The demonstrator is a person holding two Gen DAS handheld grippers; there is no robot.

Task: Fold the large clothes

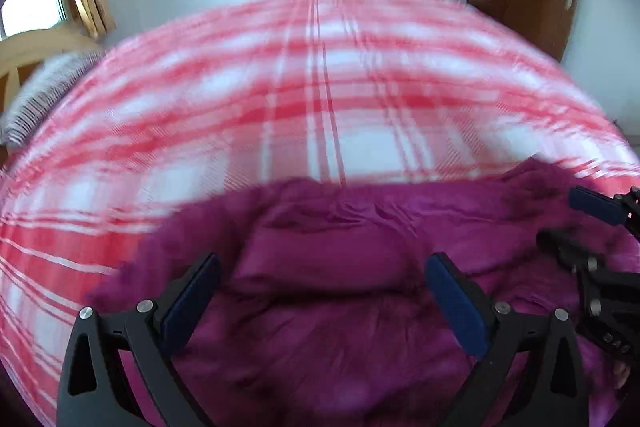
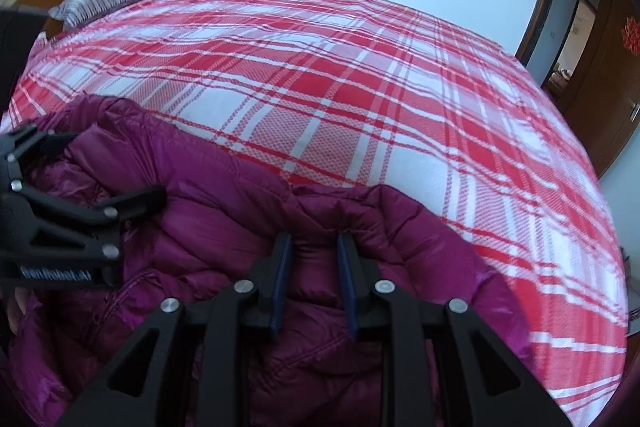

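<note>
Both pointing down at the purple puffy jacket (image 2: 224, 211) on the red checked bed (image 2: 360, 87): left gripper (image 1: 322, 281) spread wide above it, right gripper (image 2: 314, 259) narrow, fabric between its pads.

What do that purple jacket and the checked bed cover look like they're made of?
Purple jacket: probably thin nylon-like shell over soft filling, judging by its slight sheen and puffy stitched quilting. Checked bed cover: looks like matte woven cotton, with a visible fine weave texture; the fibre itself is uncertain.

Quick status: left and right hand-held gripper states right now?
Left hand-held gripper: open, nothing held, above the purple quilted puffer jacket.
Right hand-held gripper: jaws partly apart around a jacket fold; grip cannot be told.
</note>
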